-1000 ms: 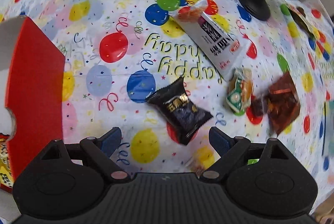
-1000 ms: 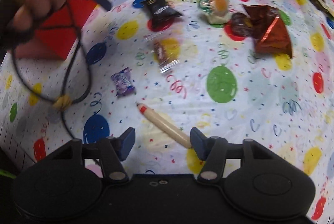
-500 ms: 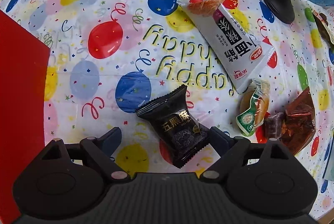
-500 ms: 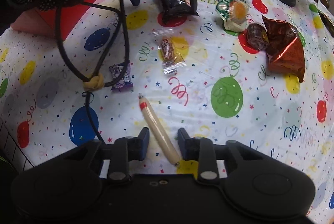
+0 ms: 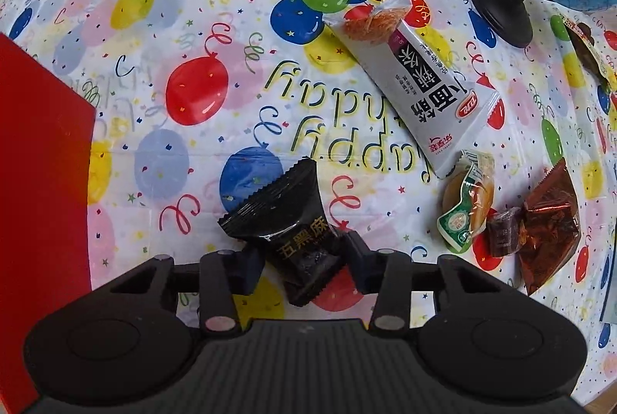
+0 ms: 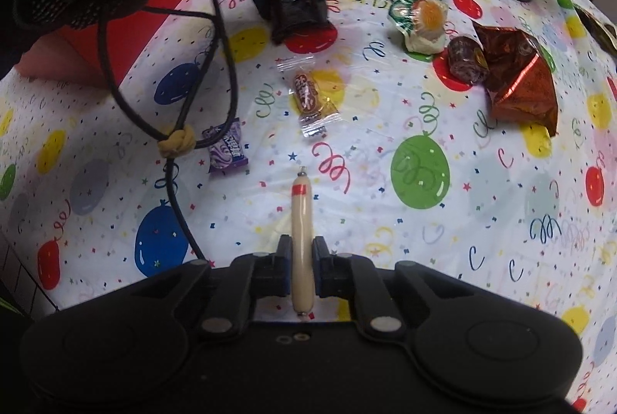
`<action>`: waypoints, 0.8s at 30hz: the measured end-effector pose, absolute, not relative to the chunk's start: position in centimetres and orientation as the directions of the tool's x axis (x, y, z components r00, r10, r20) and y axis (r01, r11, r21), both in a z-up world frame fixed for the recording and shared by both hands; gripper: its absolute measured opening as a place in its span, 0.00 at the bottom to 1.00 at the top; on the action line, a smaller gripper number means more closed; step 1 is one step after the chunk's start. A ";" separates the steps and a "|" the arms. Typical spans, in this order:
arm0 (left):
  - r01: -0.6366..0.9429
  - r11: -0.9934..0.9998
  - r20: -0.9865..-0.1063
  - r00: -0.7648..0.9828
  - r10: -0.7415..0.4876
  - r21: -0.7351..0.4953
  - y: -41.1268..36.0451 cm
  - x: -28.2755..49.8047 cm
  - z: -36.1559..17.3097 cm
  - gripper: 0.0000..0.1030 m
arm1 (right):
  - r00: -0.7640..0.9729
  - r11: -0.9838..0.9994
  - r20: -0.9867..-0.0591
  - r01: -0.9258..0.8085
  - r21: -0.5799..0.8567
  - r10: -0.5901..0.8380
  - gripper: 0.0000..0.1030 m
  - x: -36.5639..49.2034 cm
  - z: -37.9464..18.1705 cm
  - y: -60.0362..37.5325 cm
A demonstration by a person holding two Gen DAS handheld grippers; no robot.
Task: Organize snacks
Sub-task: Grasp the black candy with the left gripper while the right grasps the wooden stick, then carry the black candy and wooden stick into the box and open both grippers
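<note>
the tablecloth [image 5: 200, 40] with balloons carries the snacks. the left gripper [image 5: 304, 256] has just been closing and its 2 jaws now press the black packet [image 5: 297, 236]. the right gripper [image 6: 302, 265] is closed tight on the thin sausage [image 6: 300, 221].

We see a glossy plastic tablecloth [image 5: 127, 98] with a slick printed sheen. The black snack packet [image 5: 293, 233] is shiny film with a crimped, saw-toothed edge. The white noodle pack [image 5: 416, 82] looks like smooth matt-ish plastic with a clear window at one end. The brown wrapper [image 6: 520, 74] is crinkly metallic foil, really reflective. The sausage stick [image 6: 301, 244] has a smooth, glossy casing. Both grippers are matt black plastic, ribbed on the left gripper [image 5: 304, 256].
</note>
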State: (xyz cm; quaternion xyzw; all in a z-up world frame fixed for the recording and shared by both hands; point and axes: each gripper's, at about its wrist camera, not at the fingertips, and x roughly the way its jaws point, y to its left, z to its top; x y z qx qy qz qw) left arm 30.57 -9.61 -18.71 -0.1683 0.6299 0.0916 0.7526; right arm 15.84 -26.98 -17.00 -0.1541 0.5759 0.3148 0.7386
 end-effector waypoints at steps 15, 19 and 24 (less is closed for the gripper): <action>-0.338 0.925 -0.973 0.203 -0.109 -0.174 -7.7 25.6 -15.5 0.40 | 0.201 0.856 -0.909 -0.457 0.242 0.365 0.09 15.9 -13.8 -29.6; -0.309 0.931 -0.965 0.232 -0.125 -0.195 -7.5 24.1 -13.3 0.40 | 0.223 0.861 -0.892 -0.431 0.271 0.393 0.09 15.8 -12.3 -29.7; -0.274 0.939 -0.955 0.261 -0.138 -0.210 -7.1 22.3 -10.5 0.40 | 0.243 0.859 -0.871 -0.410 0.306 0.427 0.09 15.7 -10.2 -29.3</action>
